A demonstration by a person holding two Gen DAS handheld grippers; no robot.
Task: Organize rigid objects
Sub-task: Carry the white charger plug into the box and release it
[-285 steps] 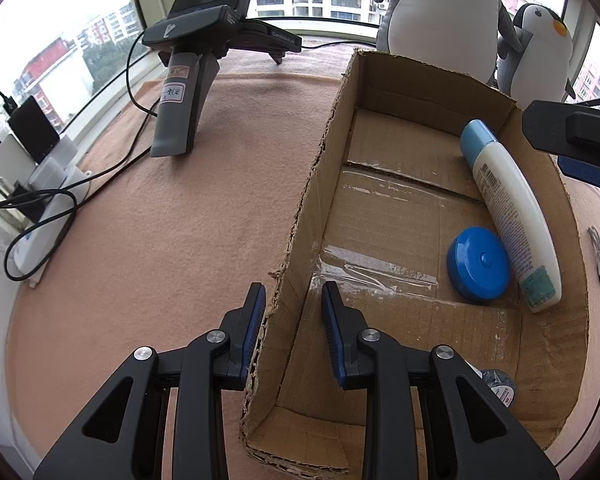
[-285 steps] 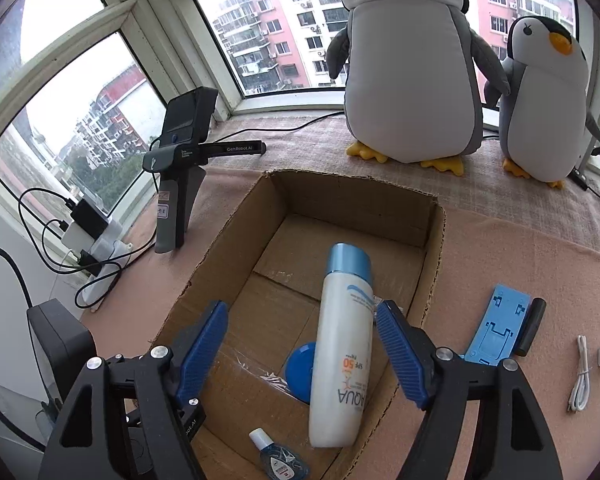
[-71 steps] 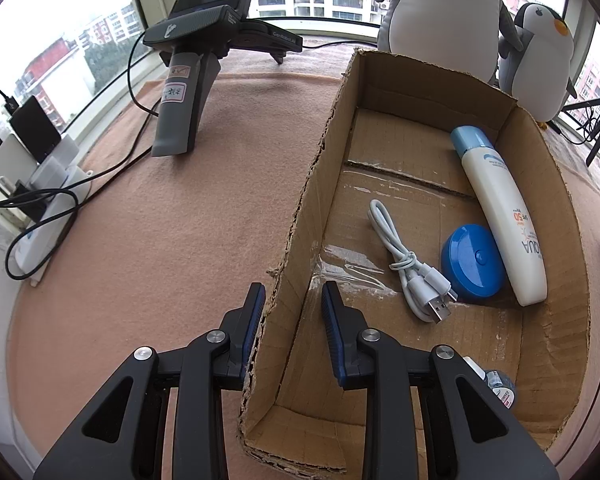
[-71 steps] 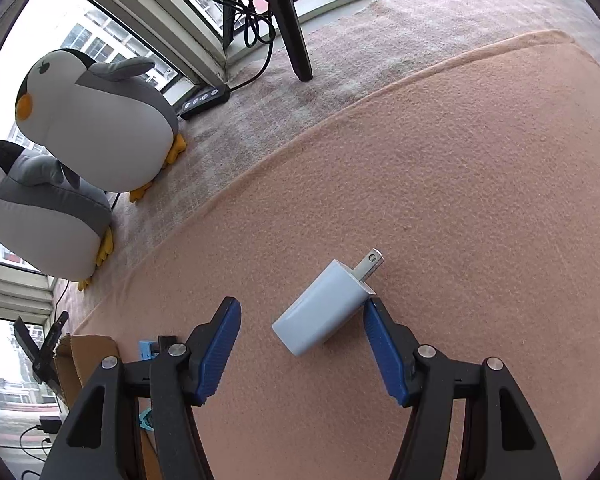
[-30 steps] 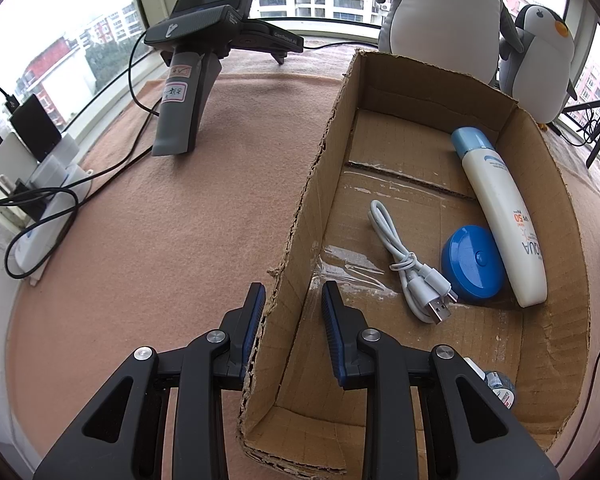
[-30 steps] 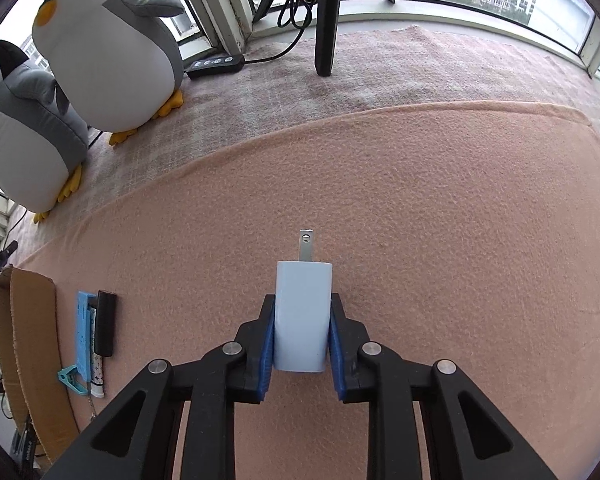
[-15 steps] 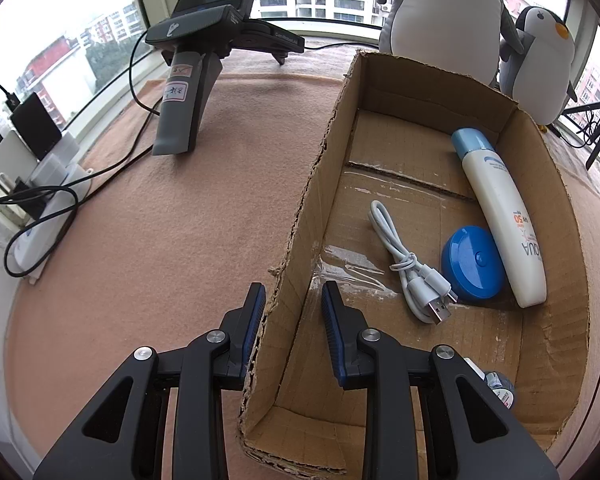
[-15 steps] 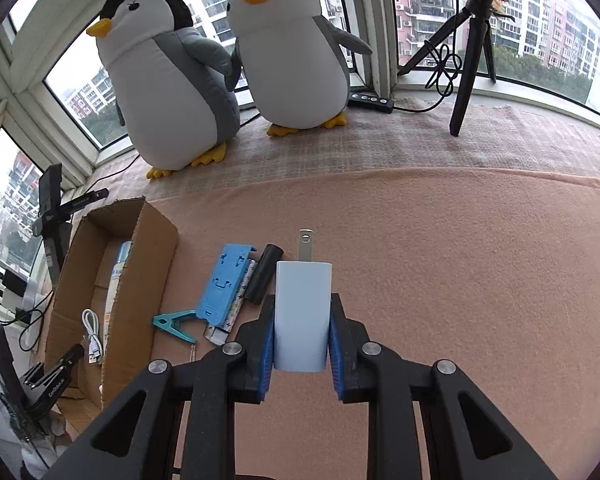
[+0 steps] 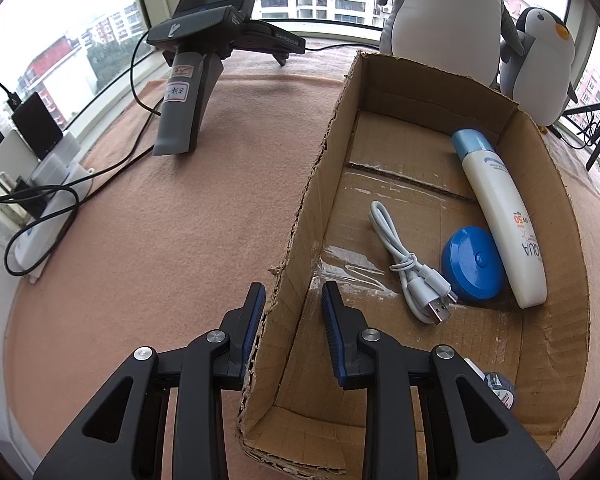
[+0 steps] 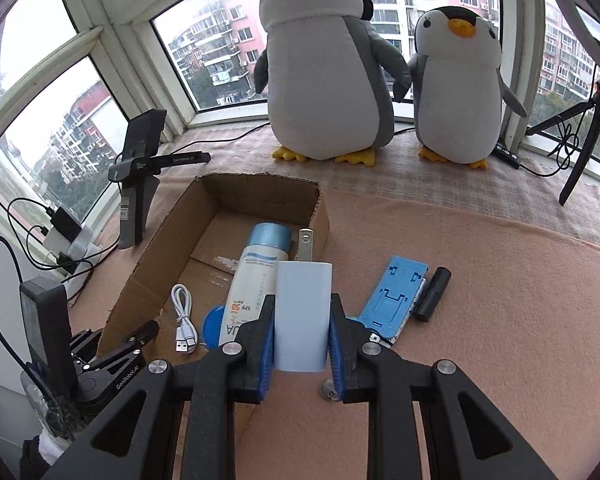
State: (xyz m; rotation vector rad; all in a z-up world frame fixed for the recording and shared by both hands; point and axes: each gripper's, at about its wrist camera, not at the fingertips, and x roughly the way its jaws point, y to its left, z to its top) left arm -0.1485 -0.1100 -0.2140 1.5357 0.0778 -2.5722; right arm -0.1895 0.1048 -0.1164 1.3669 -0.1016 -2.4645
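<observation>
- Since the earlier frames, the charger (image 10: 303, 316) has left the mat and now hangs in the right gripper (image 10: 302, 340) over the near right edge of the box (image 10: 148, 264).
- Both blue pads press on the flat sides of the charger, so the right jaws are closed on it; its metal prongs point up and away from the camera.
- It looks light, stiff and smooth. The plastic may be a little slippery, so the flat sides are the good place to hold, never the thin prongs.
- Inside the box lie a bottle (image 9: 500, 216), a blue lid (image 9: 473, 264) and a white cable (image 9: 408, 264), with bare floor on the left part for the charger.
- The left gripper (image 9: 292, 320) has not shifted: its jaws are closed on the left wall of the box (image 9: 300, 216), one pad outside and one inside, which keeps the box steady.
- On the mat (image 10: 500, 280), right of the box, a blue stand (image 10: 396, 296) and a black tube (image 10: 432, 294) are not yet put away.
- Two toy penguins (image 10: 324, 64) stand behind, by the window.
</observation>
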